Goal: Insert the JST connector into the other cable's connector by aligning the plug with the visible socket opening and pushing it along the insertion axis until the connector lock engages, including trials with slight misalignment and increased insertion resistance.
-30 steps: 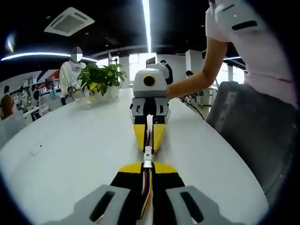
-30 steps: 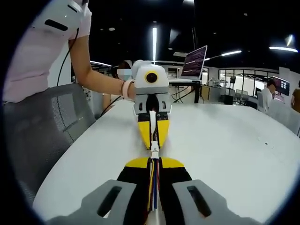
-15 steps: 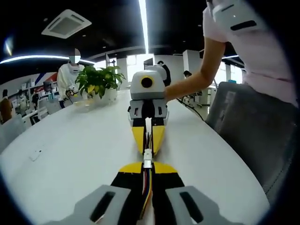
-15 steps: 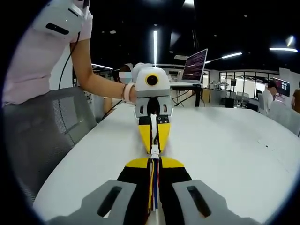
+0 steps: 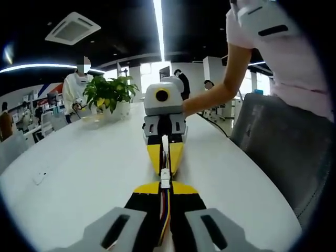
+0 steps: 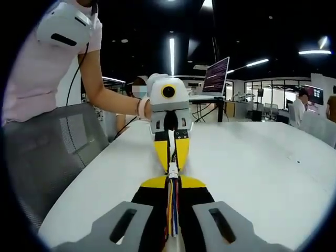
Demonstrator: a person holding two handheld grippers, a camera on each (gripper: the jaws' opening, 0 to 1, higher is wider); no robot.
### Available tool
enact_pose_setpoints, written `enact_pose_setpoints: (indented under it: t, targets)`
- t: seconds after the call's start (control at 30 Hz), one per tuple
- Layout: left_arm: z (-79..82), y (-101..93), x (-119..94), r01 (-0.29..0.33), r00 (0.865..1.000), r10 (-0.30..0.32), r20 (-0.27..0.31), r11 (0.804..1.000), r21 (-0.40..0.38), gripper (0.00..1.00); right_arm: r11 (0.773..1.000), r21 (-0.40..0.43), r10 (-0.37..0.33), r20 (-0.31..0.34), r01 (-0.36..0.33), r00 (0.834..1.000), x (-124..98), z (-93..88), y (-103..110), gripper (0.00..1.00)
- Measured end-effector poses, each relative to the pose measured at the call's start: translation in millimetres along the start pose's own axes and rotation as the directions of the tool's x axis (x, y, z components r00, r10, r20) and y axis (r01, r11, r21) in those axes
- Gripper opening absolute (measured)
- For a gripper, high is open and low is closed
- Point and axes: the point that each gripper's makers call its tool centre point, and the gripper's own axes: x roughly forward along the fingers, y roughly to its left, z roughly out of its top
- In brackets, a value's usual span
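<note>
In the left gripper view, the left gripper (image 5: 165,185) is clamped on a multicoloured cable (image 5: 164,212) whose white JST connector (image 5: 165,178) pokes out from its yellow tips. The right gripper (image 5: 164,167) faces it head on, tips nearly touching, above the white table (image 5: 79,173). A potted plant (image 5: 109,94) sits far left.

In the right gripper view, the right gripper (image 6: 172,178) pinches its own wire bundle (image 6: 172,207), and the white connector (image 6: 172,169) sits where both sets of tips meet. The left gripper (image 6: 171,164) points straight back. A laptop (image 6: 216,76) stands far right.
</note>
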Motion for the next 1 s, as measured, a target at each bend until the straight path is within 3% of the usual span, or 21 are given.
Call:
enact_pose_setpoints:
  t: [0.3, 0.63, 1.0]
  targets:
    - [-7.6, 12.7, -1.8, -0.016, 1.0, 0.016, -0.012, 1.0, 0.001, 0.0, 1.0, -0.006, -0.012, 0.003, 0.012, 1.0, 7.0, -4.4, -13.0, 0.02]
    - [-29.0, 37.5, -2.3, -0.05, 0.998, 0.049, -0.034, 0.998, -0.034, 0.0, 0.999, 0.0, -0.033, 0.0, 0.033, 0.999, 19.9, -18.7, -39.5, 0.03]
    - [-46.3, 45.6, 7.4, -0.051, 0.997, 0.048, -0.063, 0.997, -0.054, 0.0, 0.999, 0.019, -0.041, -0.025, 0.042, 0.999, 21.1, -37.6, -50.3, 0.03]
